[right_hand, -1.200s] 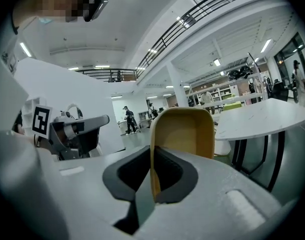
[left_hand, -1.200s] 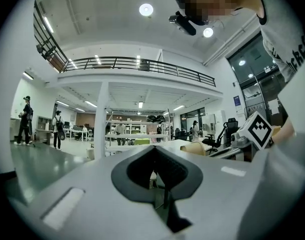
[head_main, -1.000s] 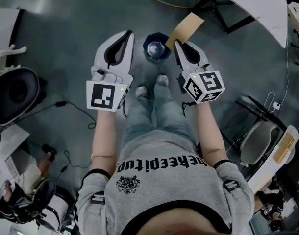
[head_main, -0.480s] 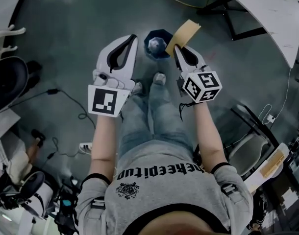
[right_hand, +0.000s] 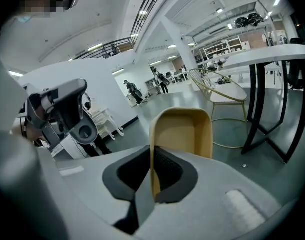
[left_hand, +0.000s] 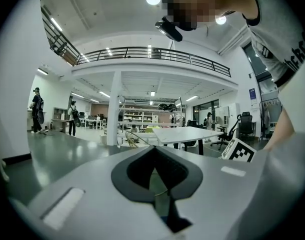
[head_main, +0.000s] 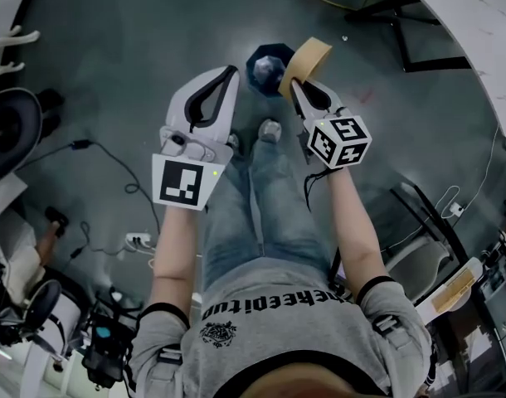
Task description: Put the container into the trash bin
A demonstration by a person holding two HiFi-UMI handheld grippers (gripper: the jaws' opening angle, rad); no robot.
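Holding: the right tool (head_main: 292,83) has its jaws pinched on one side wall of the tan container (head_main: 308,55), and the rest of the container stands out past the tips.
Right tool close up: in the right gripper view the clamped wall of the container (right_hand: 184,131) runs down between the two dark pads, with its hollow side to the right.
Left tool: the left tool (head_main: 232,73) has its jaws closed tip to tip with nothing between them, and it is held beside the right one, apart from the container.
Trash bin: the dark blue trash bin (head_main: 268,63) stands on the floor (head_main: 137,73) just ahead of the person's shoes (head_main: 272,129), with something pale and crumpled inside.
Container against bin: in the head view the container overlaps the bin's right rim; its height above the bin cannot be told.
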